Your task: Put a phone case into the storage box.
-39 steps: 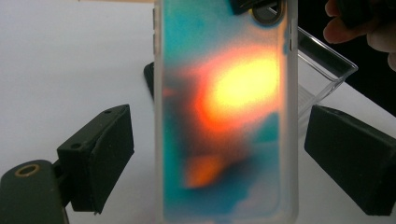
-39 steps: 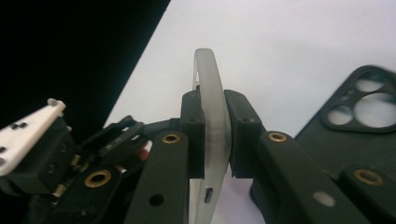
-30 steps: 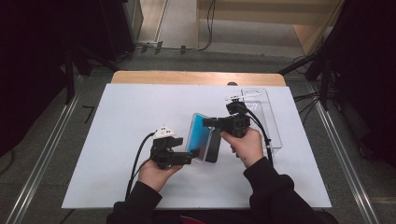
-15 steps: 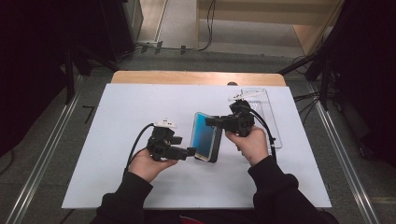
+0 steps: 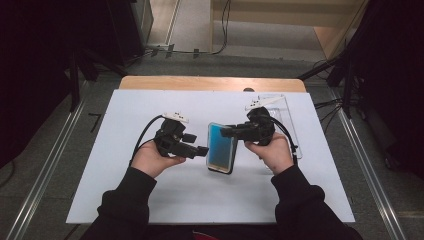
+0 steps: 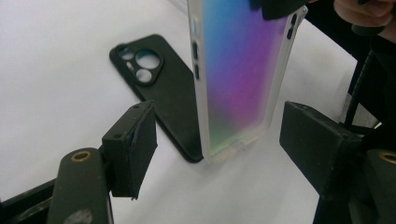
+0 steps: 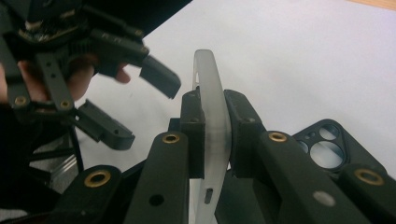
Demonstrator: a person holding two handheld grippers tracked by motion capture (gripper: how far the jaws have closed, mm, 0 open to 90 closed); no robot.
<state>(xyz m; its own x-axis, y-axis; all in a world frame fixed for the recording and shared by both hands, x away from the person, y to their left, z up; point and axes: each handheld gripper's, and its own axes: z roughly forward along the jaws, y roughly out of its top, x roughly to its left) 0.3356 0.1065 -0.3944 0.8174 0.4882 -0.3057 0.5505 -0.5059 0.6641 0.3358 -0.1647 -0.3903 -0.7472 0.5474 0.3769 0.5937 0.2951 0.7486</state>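
My right gripper [image 7: 214, 135] has its fingers [image 7: 193, 133] clamped on the rim of the translucent phone case [image 7: 212, 116], one pad on each face, so the case stands nearly upright with its lower end close to the bench; from above I see it as a blue-faced slab [image 5: 221, 148] between my two hands. My left gripper [image 6: 219, 144] has just been narrowing its fingers [image 6: 133, 144], yet they are parted, with the iridescent face of the case [image 6: 238, 74] in the gap beyond them and neither pad touching it. In the high view the left gripper [image 5: 202, 149] sits just left of the case, its tips pointing toward it, and the right gripper [image 5: 226, 132] reaches the case's upper edge from the other side. A black phone case [image 6: 161, 88] with round camera cutouts lies flat on the white bench [image 5: 150, 200], just behind and beside the held case. Farther right a clear tray [image 5: 276, 102] rests near the bench edge.
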